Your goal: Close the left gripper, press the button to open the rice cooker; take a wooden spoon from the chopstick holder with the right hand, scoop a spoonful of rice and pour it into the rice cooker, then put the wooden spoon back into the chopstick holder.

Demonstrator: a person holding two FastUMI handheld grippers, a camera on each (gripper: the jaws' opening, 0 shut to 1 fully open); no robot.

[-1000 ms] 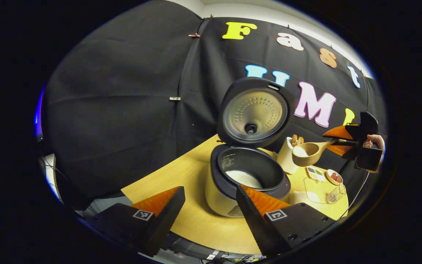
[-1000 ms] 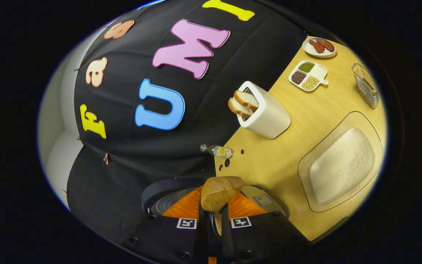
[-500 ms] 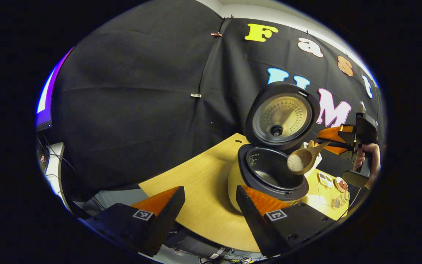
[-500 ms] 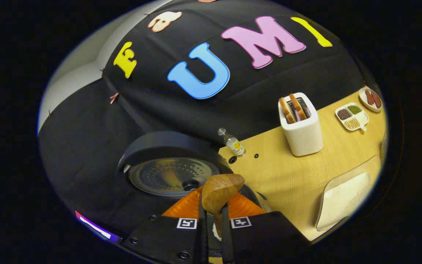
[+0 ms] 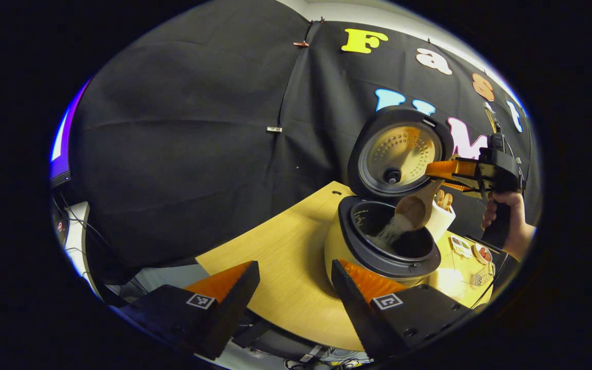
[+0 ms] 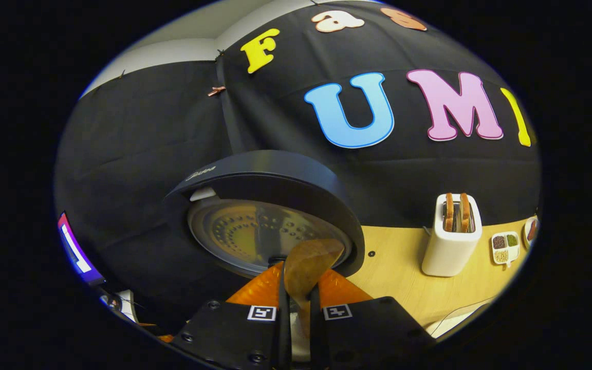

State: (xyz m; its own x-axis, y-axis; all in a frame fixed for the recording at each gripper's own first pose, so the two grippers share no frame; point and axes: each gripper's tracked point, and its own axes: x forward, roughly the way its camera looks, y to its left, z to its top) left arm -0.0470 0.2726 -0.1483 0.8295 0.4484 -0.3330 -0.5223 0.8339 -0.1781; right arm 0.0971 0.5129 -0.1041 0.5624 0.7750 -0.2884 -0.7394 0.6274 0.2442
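Above the open rice cooker (image 5: 378, 241), the right gripper (image 5: 452, 172) pinches a tilted wooden spoon (image 5: 414, 208), rice (image 5: 391, 234) pouring into the pot; left gripper (image 5: 293, 288) spread.

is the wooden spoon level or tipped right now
Tipped. In the left gripper view the wooden spoon, held by the right gripper, slants bowl-down, with white rice streaming into the open cream rice cooker.

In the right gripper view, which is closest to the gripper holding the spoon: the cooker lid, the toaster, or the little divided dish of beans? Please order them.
From the right gripper:
1. Cooker lid, just ahead, slightly left.
2. Toaster, on the table to the right.
3. Divided dish, beyond the toaster, far right.
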